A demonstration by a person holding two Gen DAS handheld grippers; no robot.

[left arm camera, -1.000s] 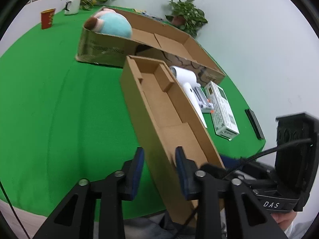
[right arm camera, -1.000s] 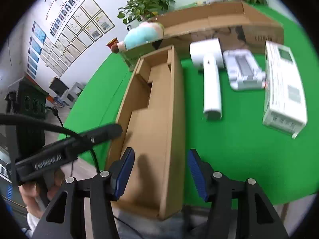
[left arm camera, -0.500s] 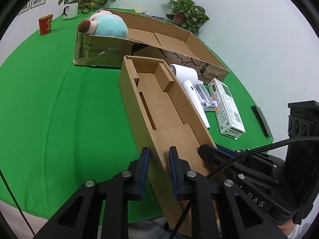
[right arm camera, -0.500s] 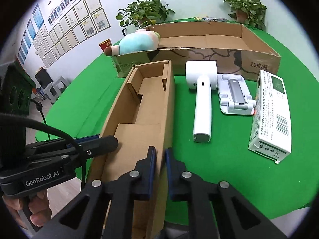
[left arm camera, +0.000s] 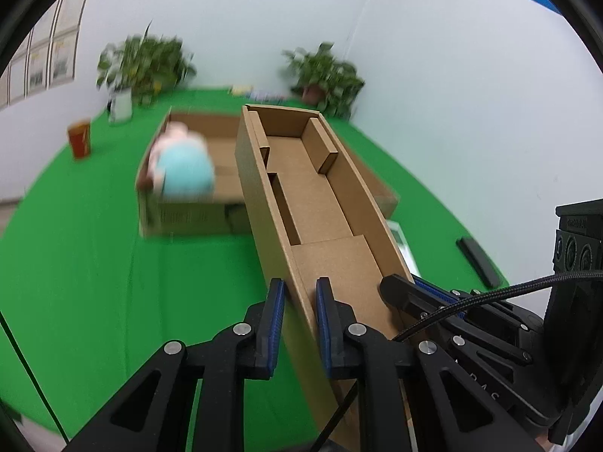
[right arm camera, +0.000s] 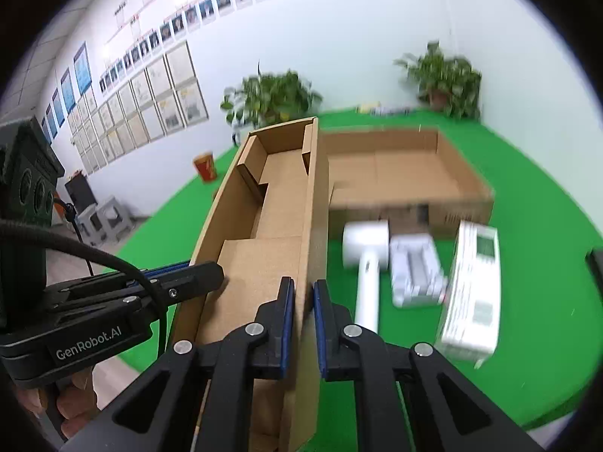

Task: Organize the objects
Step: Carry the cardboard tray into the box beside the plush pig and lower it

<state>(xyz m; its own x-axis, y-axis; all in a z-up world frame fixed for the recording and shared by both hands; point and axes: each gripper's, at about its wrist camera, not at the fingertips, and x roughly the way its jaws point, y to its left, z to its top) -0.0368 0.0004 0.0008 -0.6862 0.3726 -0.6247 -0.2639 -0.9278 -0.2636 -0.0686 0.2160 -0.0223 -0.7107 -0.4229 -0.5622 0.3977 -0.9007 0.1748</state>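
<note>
Left gripper (left arm camera: pixel 298 297) pinches the left long wall of the narrow cardboard box (left arm camera: pixel 316 203), blue pads on either side of the wall, near its close end. Right gripper (right arm camera: pixel 300 297) clamps the opposite long wall the same way, jaws pressed nearly together on the cardboard. Each gripper shows in the other's view, gripping across from it. A person's fingers (right arm camera: pixel 75 406) wrap the left gripper's handle, low in the right wrist view.

The box is open-topped, empty, with folded cardboard inserts inside: a raised platform at the near end, dividers further in. It is held between both grippers with its far end tilted up, above the green table (left arm camera: pixel 83 263).

Beyond it lies a wide shallow cardboard tray (right arm camera: pixel 407 173) with a pink and teal plush toy (left arm camera: pixel 182 164) at its left end. Right of the held box, on the green: a white hair dryer (right arm camera: pixel 367 263), a white stand-like device (right arm camera: pixel 414 275) just beside it, then a white carton (right arm camera: pixel 471 290). A flat black item (left arm camera: pixel 478 261) lies near the right table edge. A red cup (left arm camera: pixel 80 138) stands far left, two potted plants (left arm camera: pixel 324 75) at the back, framed sheets (right arm camera: pixel 150 105) on the wall. Background blurred.
</note>
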